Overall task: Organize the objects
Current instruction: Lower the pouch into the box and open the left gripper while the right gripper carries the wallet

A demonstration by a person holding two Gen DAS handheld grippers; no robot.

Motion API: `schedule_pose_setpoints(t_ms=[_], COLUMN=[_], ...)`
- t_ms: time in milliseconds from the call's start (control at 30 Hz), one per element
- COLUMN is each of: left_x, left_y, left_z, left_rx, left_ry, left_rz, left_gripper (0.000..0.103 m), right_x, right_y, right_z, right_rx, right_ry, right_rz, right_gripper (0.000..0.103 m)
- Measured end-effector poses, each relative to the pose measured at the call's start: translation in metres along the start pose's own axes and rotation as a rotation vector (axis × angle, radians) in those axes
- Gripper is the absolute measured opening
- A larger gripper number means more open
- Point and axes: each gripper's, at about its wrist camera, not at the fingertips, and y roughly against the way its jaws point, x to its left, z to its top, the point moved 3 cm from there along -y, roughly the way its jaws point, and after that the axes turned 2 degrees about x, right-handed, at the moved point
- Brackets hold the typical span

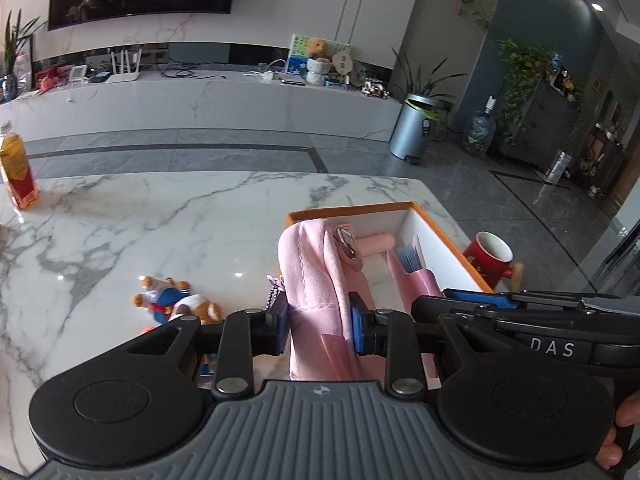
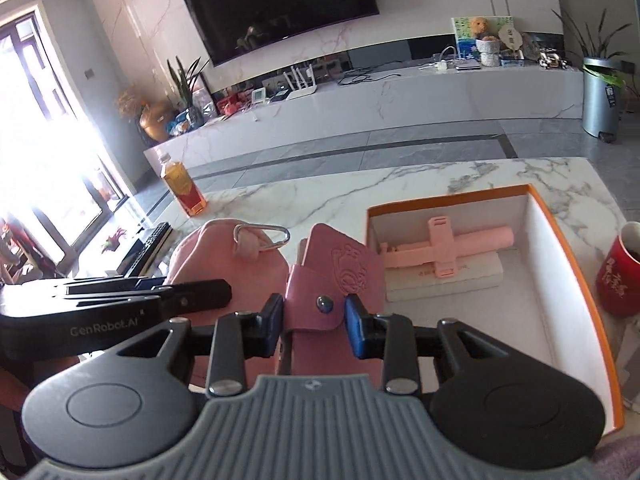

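My left gripper (image 1: 320, 322) is shut on a pink fabric pouch (image 1: 314, 280) with a metal carabiner (image 1: 348, 244), held above the table beside an orange-rimmed white box (image 1: 436, 236). The pouch also shows in the right wrist view (image 2: 224, 256). My right gripper (image 2: 314, 320) is shut on a pink leather case (image 2: 336, 276) with a snap button, held left of the box (image 2: 552, 248). The case also shows in the left wrist view (image 1: 412, 276). In the box lie a pink folding holder (image 2: 444, 250) and a white flat item (image 2: 444, 280).
A small plush bear keychain (image 1: 176, 300) lies on the marble table (image 1: 160, 220). A bottle of amber drink (image 1: 16, 168) stands at the far left. A red mug (image 1: 490, 258) stands right of the box. A black keyboard (image 2: 148, 248) lies at the left table edge.
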Motion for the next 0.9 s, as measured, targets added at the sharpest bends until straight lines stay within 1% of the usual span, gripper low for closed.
schedule_pose_setpoints(t_ms=[133,300,367,467,600,700,900], left_x=[-0.032,-0.062,-0.072,-0.077,-0.078,-0.075,-0.064], left_y=[-0.029,-0.063,-0.074,-0.088,-0.098,-0.101,-0.096], left_z=[-0.001,-0.011,-0.018,-0.028,-0.042,-0.046,-0.049], left_rx=[0.049,0.130,0.164,0.217,0.274,0.285,0.298], left_ry=[-0.009,-0.036,-0.055,-0.080,-0.109,-0.131,-0.165], left_rz=[-0.039,-0.060,-0.053,-0.024,0.021,0.062,0.131], left_gripper=[0.034,0.034,0.034,0.033,0.033,0.031,0.029], right_x=[-0.046,-0.090,-0.102,-0.117,-0.123,-0.116,-0.103], right_y=[0.011,0.009,0.004,-0.006,-0.022,-0.027,-0.039], right_z=[-0.007,-0.020,-0.027,-0.039,-0.052,-0.055,-0.063], right_rx=[-0.003,0.031,0.053,0.092,0.144,0.150,0.204], right_ry=[-0.101,-0.207,-0.233,-0.266,-0.291,-0.255,-0.269], right_rz=[-0.034,-0.032,-0.034,-0.027,0.003,0.009,0.095], right_gripper=[0.035,0.035,0.035,0.035,0.035,0.035,0.035])
